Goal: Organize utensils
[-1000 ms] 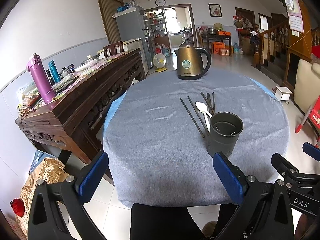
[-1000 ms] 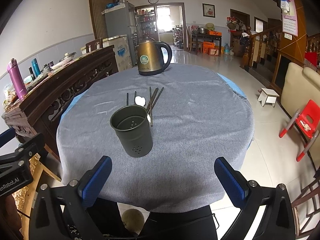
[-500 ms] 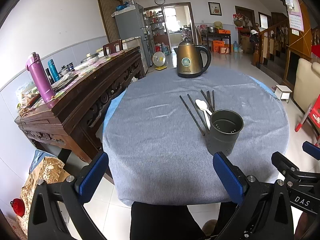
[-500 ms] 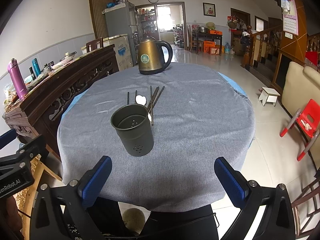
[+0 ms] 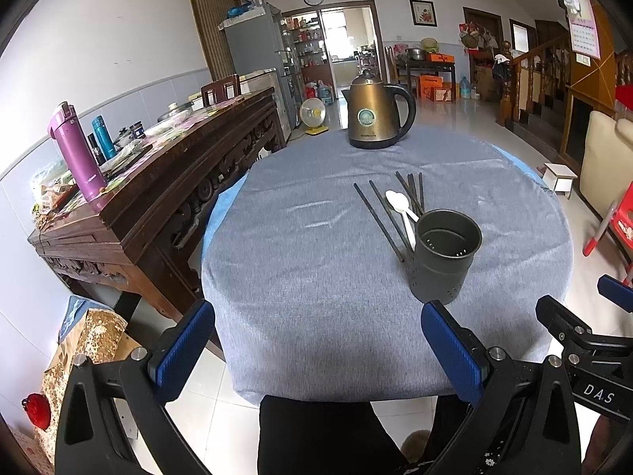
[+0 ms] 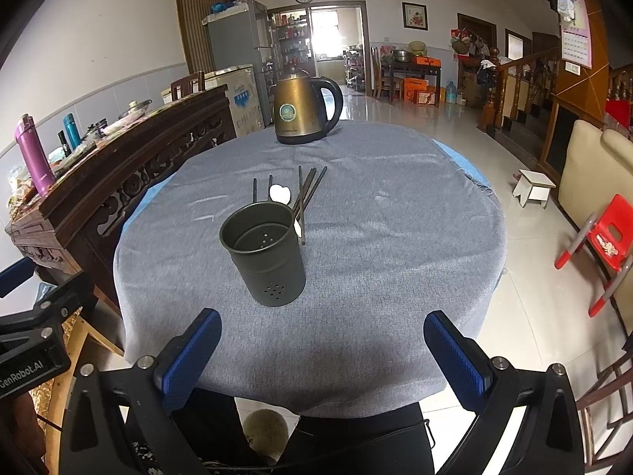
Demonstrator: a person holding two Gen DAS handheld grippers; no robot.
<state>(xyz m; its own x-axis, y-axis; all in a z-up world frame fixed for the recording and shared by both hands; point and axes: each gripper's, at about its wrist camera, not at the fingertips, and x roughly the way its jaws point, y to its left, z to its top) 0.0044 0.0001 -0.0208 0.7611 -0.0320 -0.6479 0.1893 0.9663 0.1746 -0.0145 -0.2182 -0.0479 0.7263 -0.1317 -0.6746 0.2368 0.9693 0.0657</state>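
A dark metal utensil holder (image 5: 445,255) (image 6: 266,254) stands upright and empty on the round table covered in grey cloth (image 5: 316,261) (image 6: 387,245). Just behind it lie several dark chopsticks (image 5: 378,213) (image 6: 307,194) and a white plastic spoon (image 5: 398,202) (image 6: 280,194), partly hidden by the holder. My left gripper (image 5: 318,346) is open and empty at the table's near edge, left of the holder. My right gripper (image 6: 321,352) is open and empty at the near edge, with the holder ahead and slightly left.
A bronze electric kettle (image 5: 374,113) (image 6: 302,109) stands at the table's far side. A dark carved wooden sideboard (image 5: 158,182) with bottles and clutter runs along the left. A red child's chair (image 6: 601,237) and a small white stool (image 6: 532,188) stand on the floor to the right.
Both grippers have edged slightly toward the table; the holder and utensils look a little closer. Nothing on the table has moved.
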